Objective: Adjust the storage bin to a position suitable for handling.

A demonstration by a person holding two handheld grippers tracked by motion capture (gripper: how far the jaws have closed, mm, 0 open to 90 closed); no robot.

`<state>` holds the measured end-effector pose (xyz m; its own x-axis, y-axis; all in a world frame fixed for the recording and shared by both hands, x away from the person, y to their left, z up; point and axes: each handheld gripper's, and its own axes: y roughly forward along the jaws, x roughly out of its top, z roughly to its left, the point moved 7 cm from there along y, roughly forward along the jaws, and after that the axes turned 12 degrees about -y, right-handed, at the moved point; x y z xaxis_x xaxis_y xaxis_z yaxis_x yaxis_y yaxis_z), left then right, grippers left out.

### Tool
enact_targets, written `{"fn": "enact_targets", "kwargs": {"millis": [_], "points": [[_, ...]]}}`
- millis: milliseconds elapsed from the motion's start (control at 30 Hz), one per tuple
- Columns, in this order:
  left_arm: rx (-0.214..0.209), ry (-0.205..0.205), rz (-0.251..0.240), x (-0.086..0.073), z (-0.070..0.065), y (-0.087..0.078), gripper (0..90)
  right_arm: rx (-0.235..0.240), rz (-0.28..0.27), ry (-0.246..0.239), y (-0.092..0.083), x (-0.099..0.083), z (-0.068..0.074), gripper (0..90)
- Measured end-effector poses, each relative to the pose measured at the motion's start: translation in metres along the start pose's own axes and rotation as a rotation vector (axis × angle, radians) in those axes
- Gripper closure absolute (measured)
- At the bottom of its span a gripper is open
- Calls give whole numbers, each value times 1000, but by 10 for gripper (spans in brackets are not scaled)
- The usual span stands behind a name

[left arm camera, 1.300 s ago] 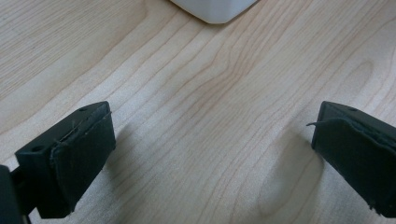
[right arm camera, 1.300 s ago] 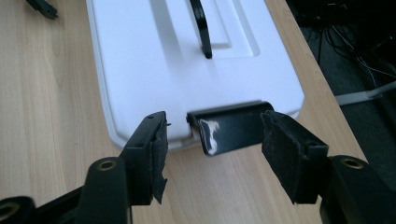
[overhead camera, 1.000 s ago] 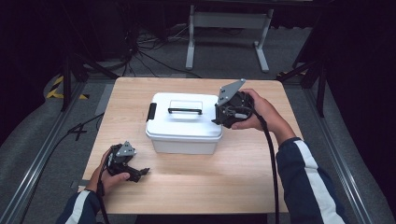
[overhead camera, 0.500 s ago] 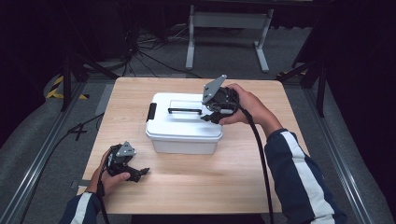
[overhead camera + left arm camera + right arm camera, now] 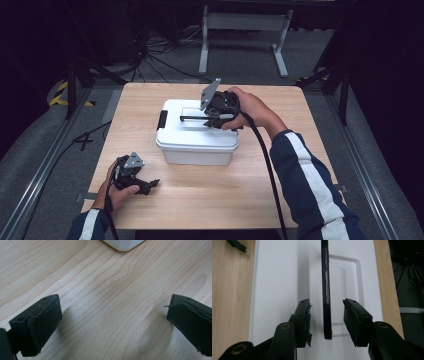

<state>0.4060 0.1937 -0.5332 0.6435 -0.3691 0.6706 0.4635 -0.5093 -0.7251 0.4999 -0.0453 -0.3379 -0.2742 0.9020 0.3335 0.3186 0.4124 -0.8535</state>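
Slid left over the white box, right claw closing, black handle between pads, seemingly ungripped; lift remains. Left claw released on table.

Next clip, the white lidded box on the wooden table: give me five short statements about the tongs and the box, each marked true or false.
1. The black handle of the white box stands between the two jaws of the right tongs. True.
2. The right tongs already press on the handle. False: their jaws have just been closing, but a gap shows on each side of it.
3. The left tongs hold the corner of the box. False: they are open over the bare wooden table, the box farther ahead.
4. The lid is on the box. True.
5. The black latch sits on the side nearest the right hand. False: it is on the opposite end.
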Motion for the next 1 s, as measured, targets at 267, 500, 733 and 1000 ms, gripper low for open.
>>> {"fn": "enact_targets", "kwargs": {"millis": [267, 500, 733, 1000], "points": [[2, -6, 1, 0, 0, 0, 3, -6, 58, -22, 16, 4, -6, 675], [2, -5, 2, 0, 0, 0, 4, -14, 21, -45, 20, 11, -8, 837], [3, -5, 1, 0, 0, 0, 4, -17, 27, -62, 17, 13, -9, 844], [2, -5, 1, 0, 0, 0, 4, -43, -9, -74, 5, 20, -14, 846]]}}
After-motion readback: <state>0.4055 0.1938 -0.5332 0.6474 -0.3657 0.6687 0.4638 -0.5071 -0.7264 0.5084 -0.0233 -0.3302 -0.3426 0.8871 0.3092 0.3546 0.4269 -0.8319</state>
